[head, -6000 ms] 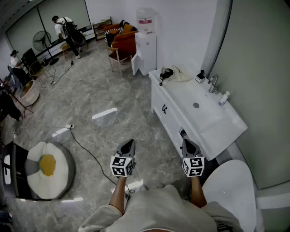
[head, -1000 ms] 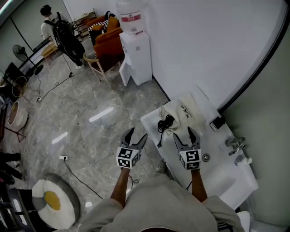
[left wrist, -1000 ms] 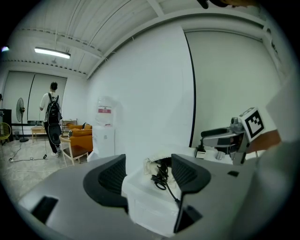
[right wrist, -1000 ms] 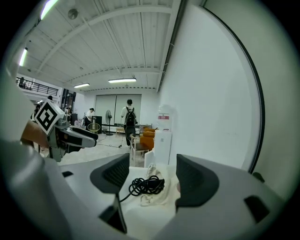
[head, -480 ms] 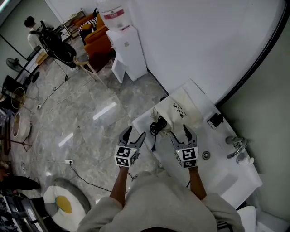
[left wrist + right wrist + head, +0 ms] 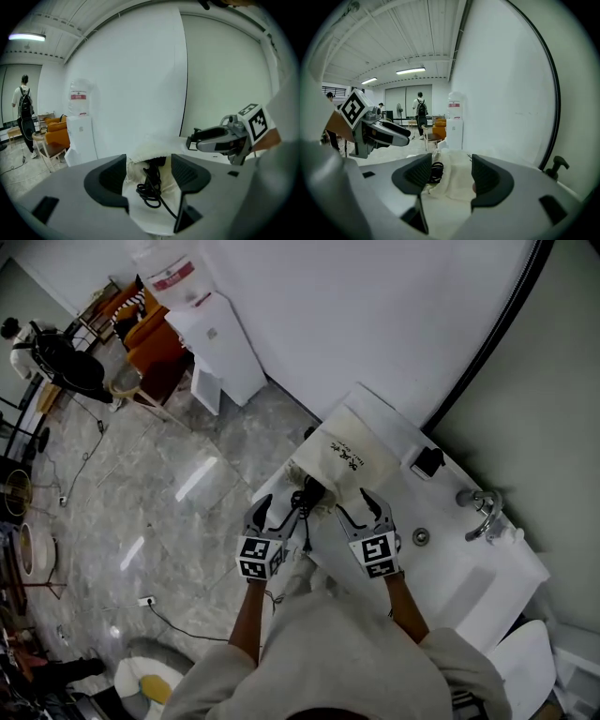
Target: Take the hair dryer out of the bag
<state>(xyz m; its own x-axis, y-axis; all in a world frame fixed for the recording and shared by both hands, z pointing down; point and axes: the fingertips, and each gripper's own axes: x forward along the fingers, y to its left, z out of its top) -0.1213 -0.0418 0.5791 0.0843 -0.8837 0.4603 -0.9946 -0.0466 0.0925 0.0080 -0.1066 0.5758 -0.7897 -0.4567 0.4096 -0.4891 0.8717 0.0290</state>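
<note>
A cream drawstring bag (image 6: 343,457) lies on the white vanity counter (image 6: 450,582), its mouth toward me. The black hair dryer and its coiled cord (image 6: 307,495) stick out of that mouth. My left gripper (image 6: 274,513) is open at the counter's front edge, and the cord (image 6: 150,191) and bag mouth (image 6: 146,155) show between its jaws, apart from the pads. My right gripper (image 6: 361,509) stands just right of the cord, jaws wide and closing. The bag's cloth (image 6: 457,177) lies ahead between them with the black coil (image 6: 436,171) at the left jaw, nothing gripped.
A faucet (image 6: 480,513), a drain (image 6: 421,537) and a small black holder (image 6: 427,462) sit on the counter to the right. A water dispenser (image 6: 212,336), an orange chair (image 6: 148,343) and a person (image 6: 47,357) are across the grey floor. The wall runs behind the bag.
Both grippers have moved forward and down to the bag's mouth. The left one came in over the counter's edge toward the cord. The right jaws stand slightly narrower.
</note>
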